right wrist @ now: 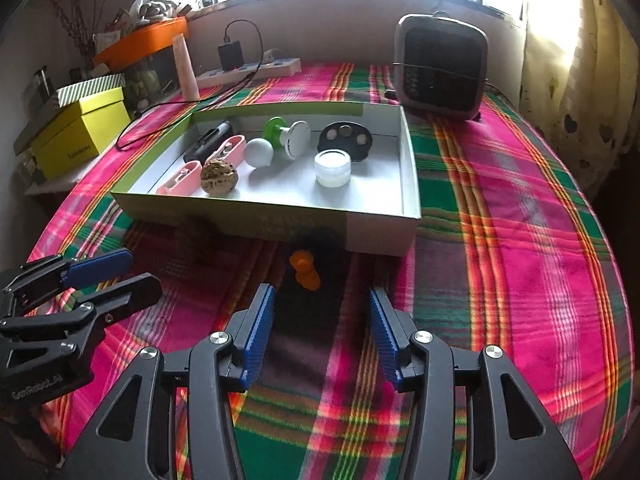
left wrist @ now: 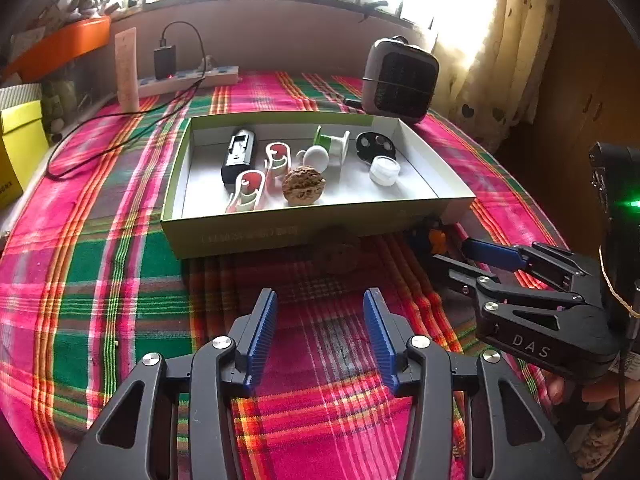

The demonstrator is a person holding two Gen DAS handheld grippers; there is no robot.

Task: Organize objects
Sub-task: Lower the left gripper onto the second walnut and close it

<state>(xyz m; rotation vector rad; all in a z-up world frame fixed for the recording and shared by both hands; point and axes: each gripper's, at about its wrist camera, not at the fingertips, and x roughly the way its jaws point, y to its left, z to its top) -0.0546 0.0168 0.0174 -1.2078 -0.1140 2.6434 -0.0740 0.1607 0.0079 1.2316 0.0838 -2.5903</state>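
A shallow cardboard box lies on the plaid cloth. It holds a walnut, two pink clips, a black device, a white ball, a green and white spool, a black disc and a small white jar. A second walnut lies on the cloth just before the box. An orange and black object lies in front of the box's right part. My left gripper is open and empty behind the walnut. My right gripper is open and empty just behind the orange object.
A grey fan heater stands behind the box at the right. A power strip with a charger and cable lies at the back left. A yellow box sits off the table's left edge. Curtains hang at the right.
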